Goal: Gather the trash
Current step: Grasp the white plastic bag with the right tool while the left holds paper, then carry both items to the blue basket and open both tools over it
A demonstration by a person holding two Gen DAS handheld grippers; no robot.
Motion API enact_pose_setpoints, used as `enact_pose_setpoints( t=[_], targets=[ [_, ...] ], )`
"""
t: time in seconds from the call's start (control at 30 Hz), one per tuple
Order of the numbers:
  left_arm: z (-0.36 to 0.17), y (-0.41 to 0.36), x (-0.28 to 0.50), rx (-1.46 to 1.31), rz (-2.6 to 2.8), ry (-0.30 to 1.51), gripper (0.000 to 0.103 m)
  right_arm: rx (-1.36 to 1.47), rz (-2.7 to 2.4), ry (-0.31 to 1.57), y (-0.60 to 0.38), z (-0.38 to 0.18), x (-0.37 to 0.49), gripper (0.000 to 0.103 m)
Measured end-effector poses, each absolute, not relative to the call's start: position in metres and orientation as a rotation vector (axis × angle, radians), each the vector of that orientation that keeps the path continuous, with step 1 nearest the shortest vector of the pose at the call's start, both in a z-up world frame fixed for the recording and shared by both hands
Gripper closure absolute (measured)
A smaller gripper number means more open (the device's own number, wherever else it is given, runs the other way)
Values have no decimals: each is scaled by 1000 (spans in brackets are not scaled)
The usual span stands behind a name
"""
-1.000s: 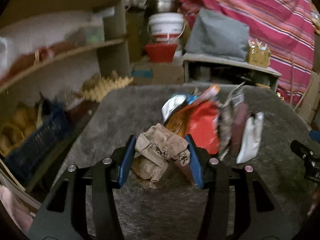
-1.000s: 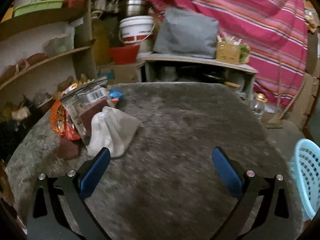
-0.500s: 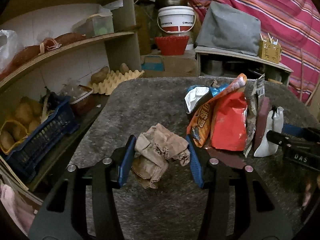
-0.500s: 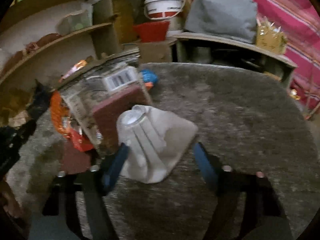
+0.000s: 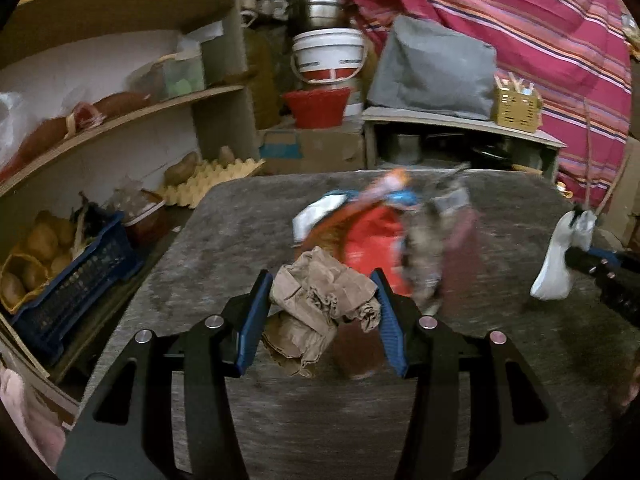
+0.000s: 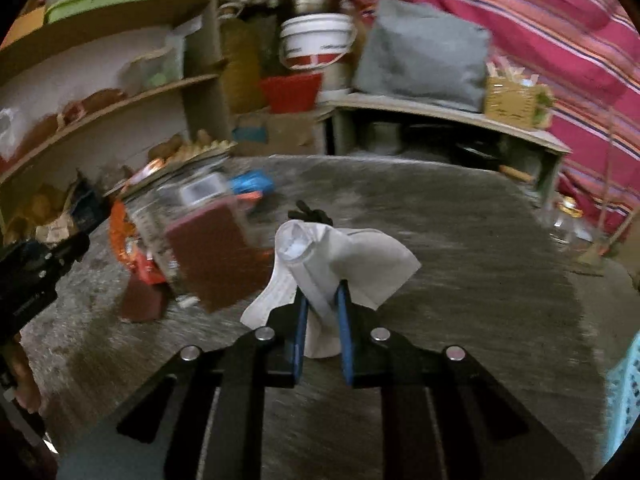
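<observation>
My left gripper (image 5: pixel 322 304) is shut on a crumpled brown paper bag (image 5: pixel 320 304) and holds it over the grey table (image 5: pixel 240 248). My right gripper (image 6: pixel 322 312) is shut on a white crushed paper cup (image 6: pixel 320 264), lifted off the table; the cup also shows at the right of the left wrist view (image 5: pixel 560 264). A pile of wrappers stays on the table: a red-orange chip bag (image 5: pixel 368 244), a clear packet with a barcode (image 6: pixel 200 196), a maroon packet (image 6: pixel 216 264) and a blue wrapper (image 6: pixel 252 184).
Wooden shelves (image 5: pixel 120 116) with potatoes, a blue crate (image 5: pixel 72 288) and an egg tray (image 5: pixel 208 184) stand left of the table. A light blue basket (image 6: pixel 624 392) is at the right edge. A low shelf (image 5: pixel 460 124) with a grey bag is behind.
My right gripper moved in on the white cup, shut on it and lifted it away to the right of the pile. My left gripper kept hold of the brown bag.
</observation>
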State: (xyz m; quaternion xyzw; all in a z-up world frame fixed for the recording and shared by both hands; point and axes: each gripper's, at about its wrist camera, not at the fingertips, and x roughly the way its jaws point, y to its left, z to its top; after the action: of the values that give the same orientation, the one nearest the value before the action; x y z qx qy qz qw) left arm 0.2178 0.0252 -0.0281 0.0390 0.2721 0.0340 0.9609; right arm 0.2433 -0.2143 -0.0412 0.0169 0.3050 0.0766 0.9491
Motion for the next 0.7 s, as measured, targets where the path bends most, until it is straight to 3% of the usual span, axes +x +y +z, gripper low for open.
enact_pose_setpoints(
  t=[0.7],
  targets=[
    [-1,-231,191,137,-320,473,54,123,-374,547,-489,-11,125,88]
  ],
)
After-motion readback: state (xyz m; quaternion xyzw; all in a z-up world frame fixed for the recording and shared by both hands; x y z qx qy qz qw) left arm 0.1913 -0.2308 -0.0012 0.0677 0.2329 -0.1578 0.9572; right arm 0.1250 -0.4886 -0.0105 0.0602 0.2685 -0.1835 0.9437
